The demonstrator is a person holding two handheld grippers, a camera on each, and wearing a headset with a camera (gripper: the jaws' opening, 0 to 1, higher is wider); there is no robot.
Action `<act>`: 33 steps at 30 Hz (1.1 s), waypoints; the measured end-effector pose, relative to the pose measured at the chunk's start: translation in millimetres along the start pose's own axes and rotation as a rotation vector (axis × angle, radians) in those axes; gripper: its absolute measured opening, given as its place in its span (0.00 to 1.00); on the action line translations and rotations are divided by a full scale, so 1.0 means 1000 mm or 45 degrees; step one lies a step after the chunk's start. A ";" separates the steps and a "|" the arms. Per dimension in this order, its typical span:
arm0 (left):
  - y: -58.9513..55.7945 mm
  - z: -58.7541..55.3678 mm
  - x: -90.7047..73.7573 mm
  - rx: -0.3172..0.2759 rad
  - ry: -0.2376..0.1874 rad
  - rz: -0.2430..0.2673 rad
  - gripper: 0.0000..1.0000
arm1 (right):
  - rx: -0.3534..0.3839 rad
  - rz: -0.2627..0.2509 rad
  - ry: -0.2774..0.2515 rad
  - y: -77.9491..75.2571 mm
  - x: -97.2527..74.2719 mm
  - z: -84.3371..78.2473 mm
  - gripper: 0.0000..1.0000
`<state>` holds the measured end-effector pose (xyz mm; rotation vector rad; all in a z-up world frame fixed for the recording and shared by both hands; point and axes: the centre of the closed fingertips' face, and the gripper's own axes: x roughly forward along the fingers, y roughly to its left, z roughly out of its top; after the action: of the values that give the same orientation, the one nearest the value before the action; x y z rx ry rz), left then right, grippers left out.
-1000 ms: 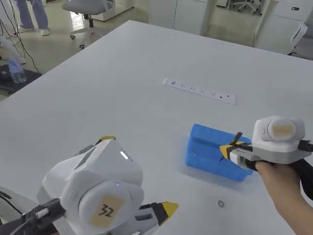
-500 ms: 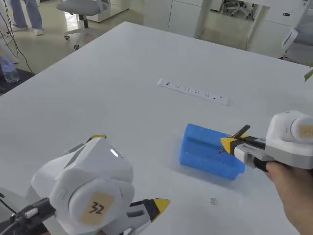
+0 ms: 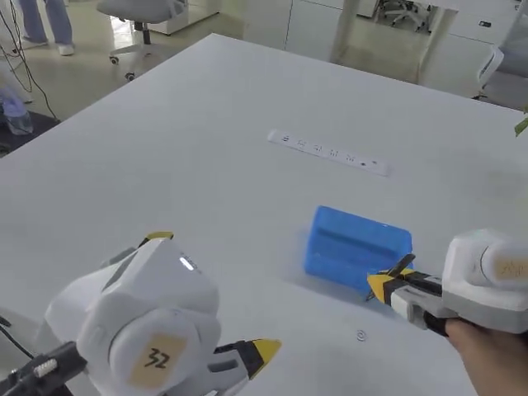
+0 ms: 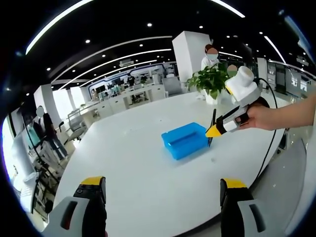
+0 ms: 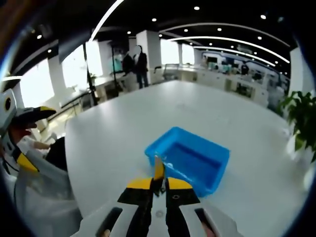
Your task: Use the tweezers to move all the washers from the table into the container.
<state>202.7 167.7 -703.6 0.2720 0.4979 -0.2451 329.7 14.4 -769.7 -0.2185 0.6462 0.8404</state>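
Observation:
A blue container (image 3: pixel 359 243) stands on the white table (image 3: pixel 206 148); it is also in the left gripper view (image 4: pixel 185 140) and the right gripper view (image 5: pixel 190 160). One small washer (image 3: pixel 361 335) lies on the table in front of it. My right gripper (image 3: pixel 378 287) hovers at the container's near edge, above the washer, shut on thin dark tweezers (image 3: pixel 402 266). In the right gripper view the jaws (image 5: pixel 158 183) pinch the tweezers (image 5: pixel 158 170), which point at the container's near wall. My left gripper (image 3: pixel 210 294) stays low at the near left, open with nothing in it (image 4: pixel 161 182).
A white power strip (image 3: pixel 328 153) lies farther back on the table. Office chairs (image 3: pixel 144 12) stand beyond the far left edge. A potted plant (image 4: pixel 212 81) sits at the table's far end in the left gripper view.
My right gripper with the tweezers has drawn back from above the container to its near edge, closer to the washer. The left gripper has stayed put.

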 end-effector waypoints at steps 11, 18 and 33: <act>-0.001 -0.003 0.003 0.008 0.022 -0.005 0.98 | 0.039 -0.003 0.126 -0.004 0.018 -0.038 0.05; -0.002 -0.006 0.005 0.016 0.037 -0.013 0.98 | 0.049 -0.005 0.161 -0.007 0.023 -0.048 0.05; -0.006 -0.011 0.007 0.024 0.053 -0.016 0.98 | 0.086 -0.015 0.123 -0.011 0.022 -0.053 0.04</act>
<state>202.5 164.4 -717.6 0.2928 0.5390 -0.2573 325.0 -1.7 -826.0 -0.2025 0.7620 0.7993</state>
